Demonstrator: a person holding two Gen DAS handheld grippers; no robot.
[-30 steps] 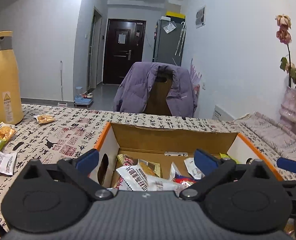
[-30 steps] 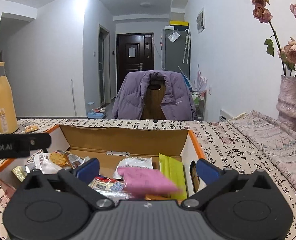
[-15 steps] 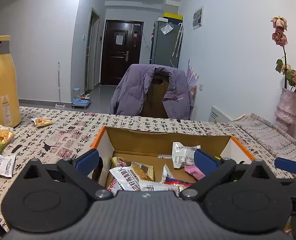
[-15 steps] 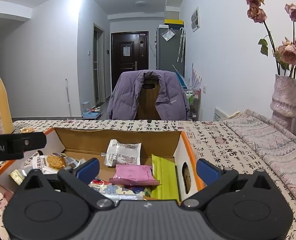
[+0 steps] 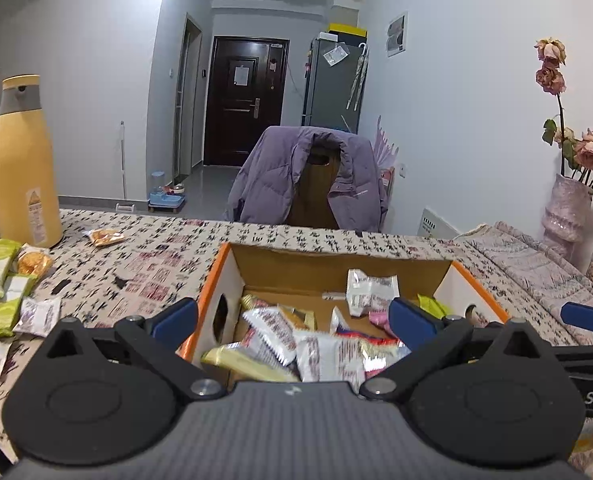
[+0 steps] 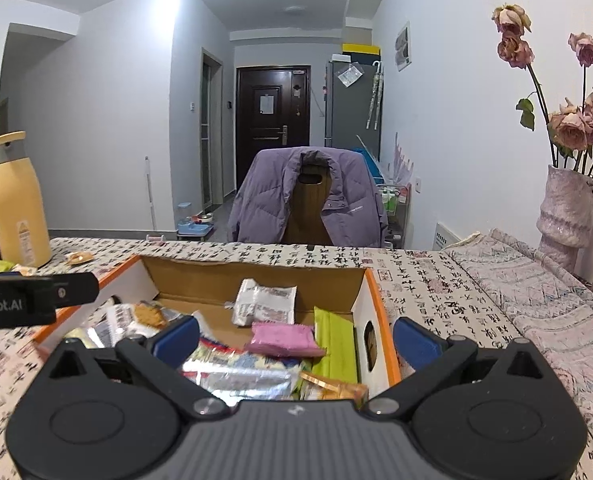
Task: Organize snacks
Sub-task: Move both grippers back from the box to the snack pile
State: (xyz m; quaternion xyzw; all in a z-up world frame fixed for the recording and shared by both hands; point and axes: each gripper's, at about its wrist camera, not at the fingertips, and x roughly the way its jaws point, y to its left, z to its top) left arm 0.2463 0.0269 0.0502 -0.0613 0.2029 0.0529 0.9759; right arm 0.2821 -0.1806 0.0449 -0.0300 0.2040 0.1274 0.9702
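Right wrist view: the pink packet (image 6: pixel 282 338) now lies settled in the cardboard box (image 6: pixel 370 300), dropped a second ago. Both the right gripper (image 6: pixel 294 338) and left gripper (image 5: pixel 292 318) gape wide, empty; loose snacks (image 5: pixel 12 292) remain on the table.

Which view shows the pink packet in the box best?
The right wrist view: the pink packet lies in full sight on the pile, beside the green packet. In the left wrist view only a sliver shows, behind a tool finger.

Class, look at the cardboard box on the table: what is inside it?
The box holds loose snack packets: a pink one, a green one against the right wall, a white one at the back. Packets underneath and the box floor are mostly covered.
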